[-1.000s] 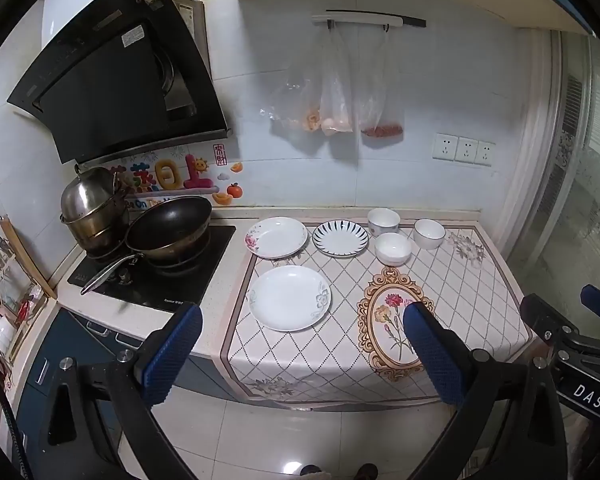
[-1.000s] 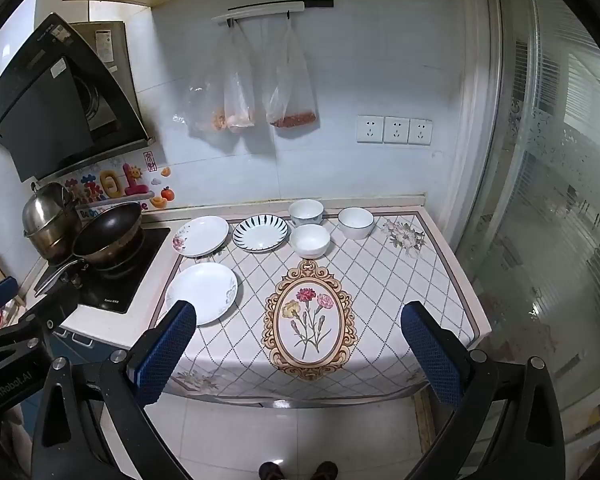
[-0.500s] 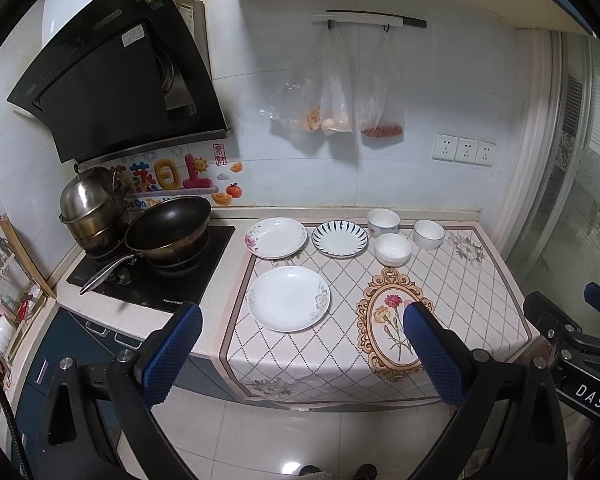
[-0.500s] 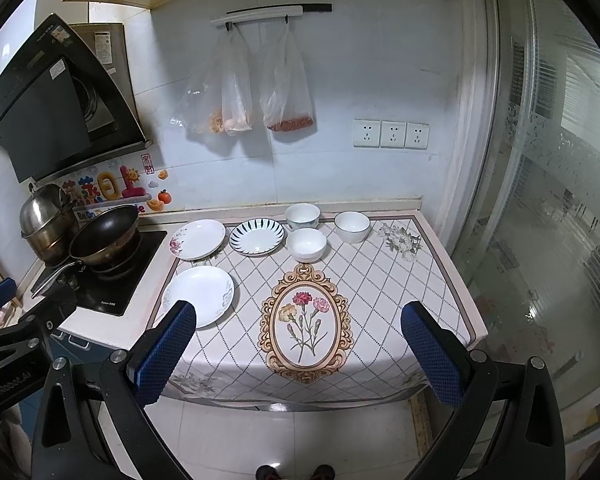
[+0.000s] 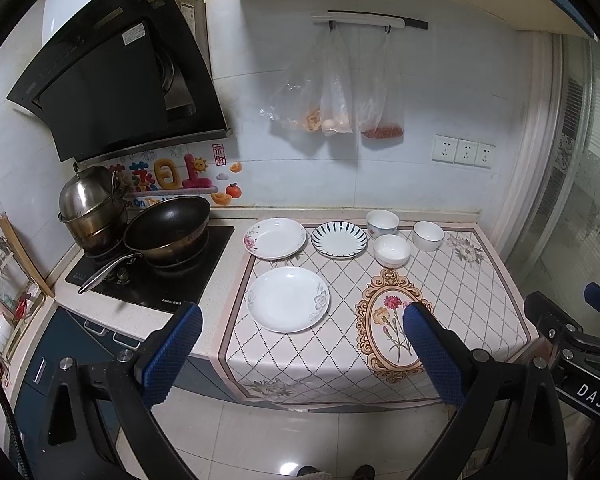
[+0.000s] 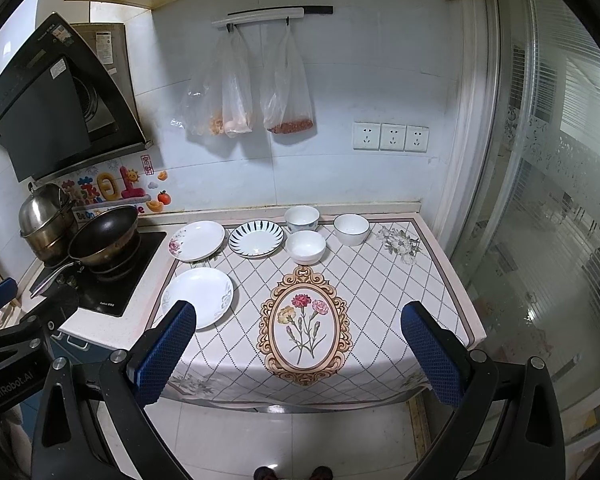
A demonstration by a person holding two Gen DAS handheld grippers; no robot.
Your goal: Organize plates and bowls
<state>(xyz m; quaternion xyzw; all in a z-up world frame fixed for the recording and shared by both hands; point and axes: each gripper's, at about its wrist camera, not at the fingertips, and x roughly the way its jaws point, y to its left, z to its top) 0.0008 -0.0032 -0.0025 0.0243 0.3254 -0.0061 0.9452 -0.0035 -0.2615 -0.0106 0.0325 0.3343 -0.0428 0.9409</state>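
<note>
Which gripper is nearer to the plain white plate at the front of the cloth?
Left. The left gripper faces the white plate head-on, though short of it. The right gripper sits further right, facing the flower motif.

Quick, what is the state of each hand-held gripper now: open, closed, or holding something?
Left hand-held gripper: open, holding nothing.
Right hand-held gripper: open, holding nothing.
</note>
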